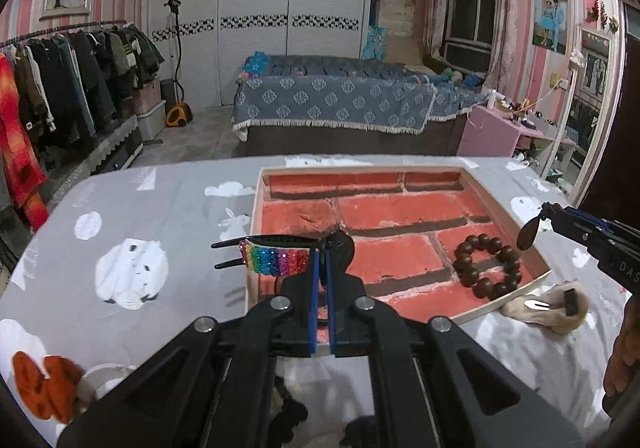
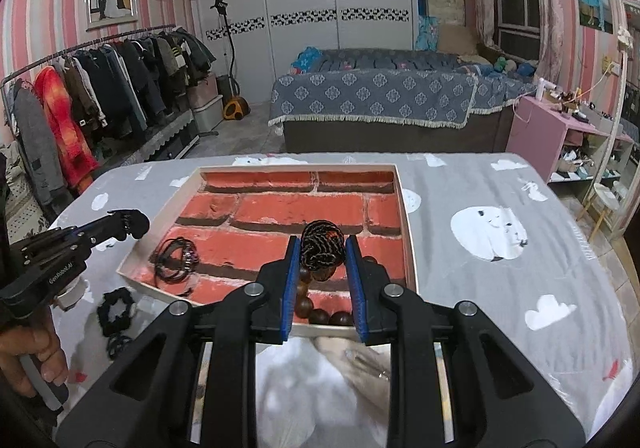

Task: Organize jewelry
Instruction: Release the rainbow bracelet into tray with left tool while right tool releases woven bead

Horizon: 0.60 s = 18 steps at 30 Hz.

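A shallow tray (image 1: 516, 218) with a red brick-pattern floor lies on the grey table. My left gripper (image 1: 322, 248) is shut on a black hair clip with a rainbow sequin band (image 1: 276, 258), held over the tray's left edge. My right gripper (image 2: 322, 248) is shut on a dark braided hair tie (image 2: 322, 244) above the tray (image 2: 404, 216); it also shows in the left wrist view (image 1: 538, 222). A brown wooden bead bracelet (image 1: 486, 266) lies in the tray's near right corner. Black cords (image 2: 176, 258) lie in the tray's near left part.
A beige fuzzy hair clip (image 1: 548, 306) lies on the table by the tray's near right corner. A black scrunchie (image 2: 116, 310) and an orange fuzzy item (image 1: 44, 384) lie near the front left. A bed and a clothes rack stand behind the table.
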Available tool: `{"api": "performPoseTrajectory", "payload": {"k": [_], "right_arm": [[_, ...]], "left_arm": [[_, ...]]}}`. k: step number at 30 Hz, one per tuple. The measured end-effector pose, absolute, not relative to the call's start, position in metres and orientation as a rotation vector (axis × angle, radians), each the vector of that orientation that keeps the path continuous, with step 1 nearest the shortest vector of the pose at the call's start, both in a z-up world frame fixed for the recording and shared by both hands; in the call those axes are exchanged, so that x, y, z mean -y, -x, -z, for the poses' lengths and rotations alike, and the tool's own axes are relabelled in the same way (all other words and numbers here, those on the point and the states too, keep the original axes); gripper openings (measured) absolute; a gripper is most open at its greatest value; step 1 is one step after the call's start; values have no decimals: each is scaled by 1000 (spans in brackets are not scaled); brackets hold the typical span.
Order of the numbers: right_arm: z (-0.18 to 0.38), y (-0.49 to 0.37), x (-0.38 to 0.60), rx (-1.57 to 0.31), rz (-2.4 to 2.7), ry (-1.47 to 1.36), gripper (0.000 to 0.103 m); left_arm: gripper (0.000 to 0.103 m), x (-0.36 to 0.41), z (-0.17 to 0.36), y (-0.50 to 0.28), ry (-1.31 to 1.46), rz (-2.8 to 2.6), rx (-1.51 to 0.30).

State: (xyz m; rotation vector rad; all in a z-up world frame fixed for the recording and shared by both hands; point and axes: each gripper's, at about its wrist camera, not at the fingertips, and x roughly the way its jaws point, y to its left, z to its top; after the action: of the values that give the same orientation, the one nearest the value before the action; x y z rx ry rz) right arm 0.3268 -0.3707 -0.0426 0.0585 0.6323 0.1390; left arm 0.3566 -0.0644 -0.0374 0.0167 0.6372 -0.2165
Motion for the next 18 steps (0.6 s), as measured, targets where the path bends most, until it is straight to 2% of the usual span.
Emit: {"api": "performPoseTrajectory", "payload": {"k": [10, 18], "right_arm": [[84, -358, 377, -714, -112, -60, 24], [93, -359, 374, -728, -97, -63, 26]], "left_arm": [[6, 73, 77, -381, -28, 228, -701], [7, 71, 82, -381, -25, 247, -708]]}}
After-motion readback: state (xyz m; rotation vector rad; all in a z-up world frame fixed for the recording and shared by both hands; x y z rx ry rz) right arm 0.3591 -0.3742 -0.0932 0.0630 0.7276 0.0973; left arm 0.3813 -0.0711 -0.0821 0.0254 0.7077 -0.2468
